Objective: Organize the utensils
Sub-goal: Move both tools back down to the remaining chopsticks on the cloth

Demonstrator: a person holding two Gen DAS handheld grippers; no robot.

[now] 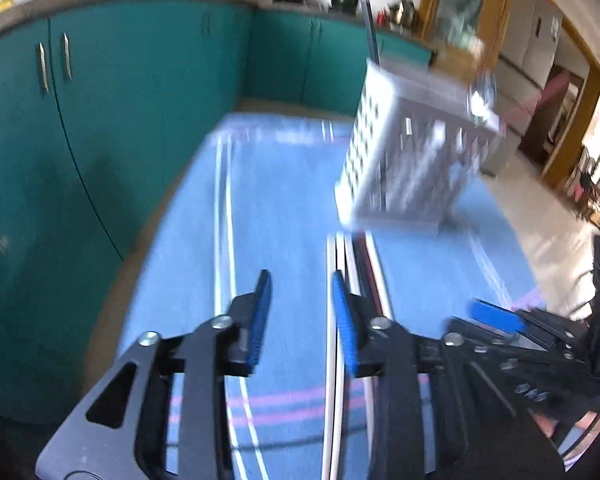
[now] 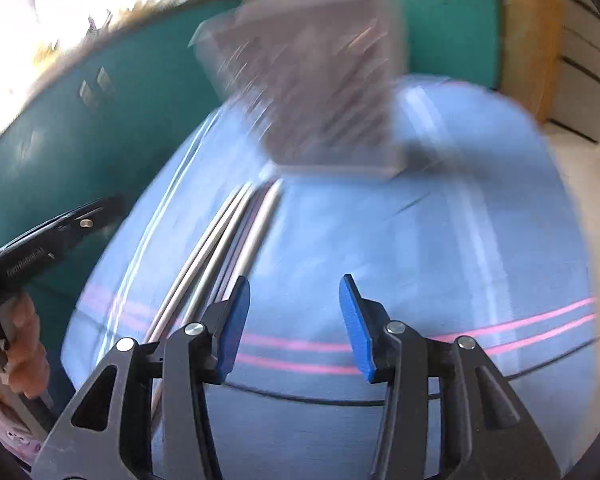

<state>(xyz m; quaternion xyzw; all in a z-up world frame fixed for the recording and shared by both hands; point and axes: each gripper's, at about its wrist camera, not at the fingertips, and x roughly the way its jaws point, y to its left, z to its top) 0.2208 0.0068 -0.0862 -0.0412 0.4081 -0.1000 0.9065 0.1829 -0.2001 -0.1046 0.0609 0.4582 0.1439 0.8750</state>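
Observation:
Several long chopsticks (image 1: 360,256), pale and dark, lie side by side on the blue cloth (image 1: 284,200), running up to a grey perforated utensil basket (image 1: 412,152). My left gripper (image 1: 301,280) hangs open over the cloth, its right finger just above the chopsticks, with nothing between the pads. In the right wrist view the chopsticks (image 2: 236,232) lie left of my right gripper (image 2: 294,282), which is open over bare cloth (image 2: 440,240). The basket (image 2: 320,92) is blurred beyond them. The right gripper (image 1: 496,316) shows at the lower right of the left wrist view.
Teal cabinets (image 1: 120,120) wrap behind and to the left of the table. A pale floor (image 1: 540,220) lies past its right edge. A hand (image 2: 20,344) holds the left gripper (image 2: 72,220) at the left edge of the right wrist view.

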